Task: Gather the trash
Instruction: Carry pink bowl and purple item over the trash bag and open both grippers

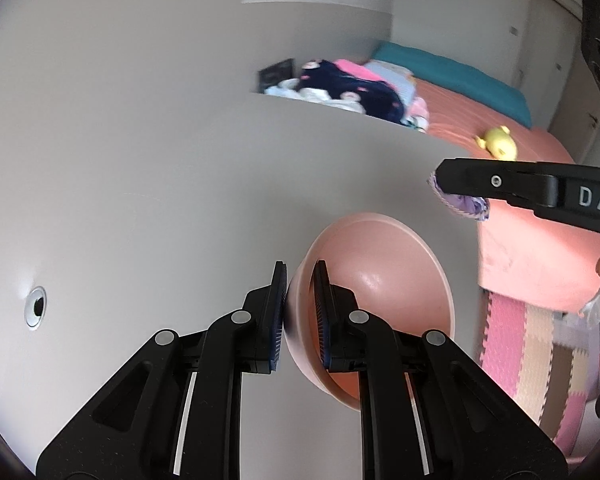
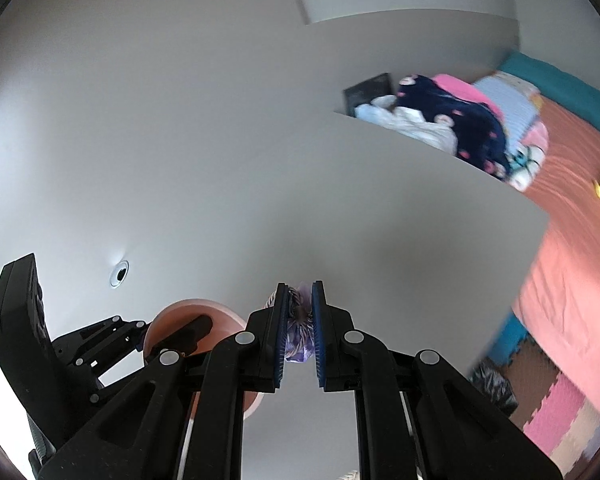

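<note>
**Risk: wrapper drop wide of bowl**

Left gripper (image 1: 300, 312) clamps the bowl (image 1: 380, 280) rim, lower centre of its view. Right gripper (image 2: 300, 320) is pinched on the purple wrapper (image 2: 299, 336), right of the bowl, apparently not above it. Releasing now likely lands it on the table (image 1: 160, 180). A rim-only grip may let the bowl tilt.

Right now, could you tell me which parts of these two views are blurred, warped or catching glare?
Left wrist view: the pink bowl shows a soft glare patch inside, its near rim blurs beside the left gripper, and the white desk edge bows from fisheye. Right wrist view: the clothes pile is motion-smeared, while the purple wrapper in the right gripper stays fairly sharp.
</note>
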`<action>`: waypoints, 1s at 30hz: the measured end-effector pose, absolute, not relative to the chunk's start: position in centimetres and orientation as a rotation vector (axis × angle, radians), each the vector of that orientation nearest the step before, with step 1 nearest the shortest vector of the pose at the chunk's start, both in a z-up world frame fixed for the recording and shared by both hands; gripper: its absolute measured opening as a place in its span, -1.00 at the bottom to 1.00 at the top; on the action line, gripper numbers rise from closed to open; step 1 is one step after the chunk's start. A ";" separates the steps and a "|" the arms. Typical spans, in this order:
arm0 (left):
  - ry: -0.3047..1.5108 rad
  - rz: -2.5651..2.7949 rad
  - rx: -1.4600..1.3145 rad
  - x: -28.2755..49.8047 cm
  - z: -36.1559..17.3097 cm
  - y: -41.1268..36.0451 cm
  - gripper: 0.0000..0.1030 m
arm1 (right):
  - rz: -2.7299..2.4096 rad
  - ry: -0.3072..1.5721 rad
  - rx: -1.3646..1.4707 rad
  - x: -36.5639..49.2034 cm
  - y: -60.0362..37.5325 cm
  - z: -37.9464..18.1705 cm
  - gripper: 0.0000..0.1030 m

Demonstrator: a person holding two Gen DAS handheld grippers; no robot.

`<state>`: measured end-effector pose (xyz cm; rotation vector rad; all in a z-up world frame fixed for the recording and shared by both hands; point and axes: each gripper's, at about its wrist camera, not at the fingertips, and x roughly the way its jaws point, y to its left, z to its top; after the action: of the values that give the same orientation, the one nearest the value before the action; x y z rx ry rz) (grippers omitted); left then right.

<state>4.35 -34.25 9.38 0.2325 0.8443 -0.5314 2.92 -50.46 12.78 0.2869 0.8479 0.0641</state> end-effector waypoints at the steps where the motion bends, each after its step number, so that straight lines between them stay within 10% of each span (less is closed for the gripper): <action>1: 0.839 -0.548 0.244 3.4 9.5 -35.2 -0.73 | 0.053 0.843 0.295 1.9 -51.2 12.7 -0.75; 23: 0.906 -0.908 0.468 -9.8 3.5 -53.6 -0.70 | -0.271 0.920 0.535 -13.9 -69.0 4.1 -0.54; 25: 0.920 -0.905 0.490 -9.9 2.9 -54.4 0.16 | -0.318 0.909 0.563 -14.3 -70.2 3.3 0.98; 26: 0.912 -0.896 0.496 -9.9 2.8 -54.5 0.84 | -0.335 0.896 0.572 -14.4 -70.6 3.1 0.94; 30: 0.881 -0.883 0.537 -10.5 2.1 -54.9 0.88 | -0.386 0.909 0.610 -14.4 -72.1 1.6 0.95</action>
<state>-10.48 -54.88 2.06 0.5370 0.8813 -0.8832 -14.42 -72.05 1.60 0.6095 0.9095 -0.3857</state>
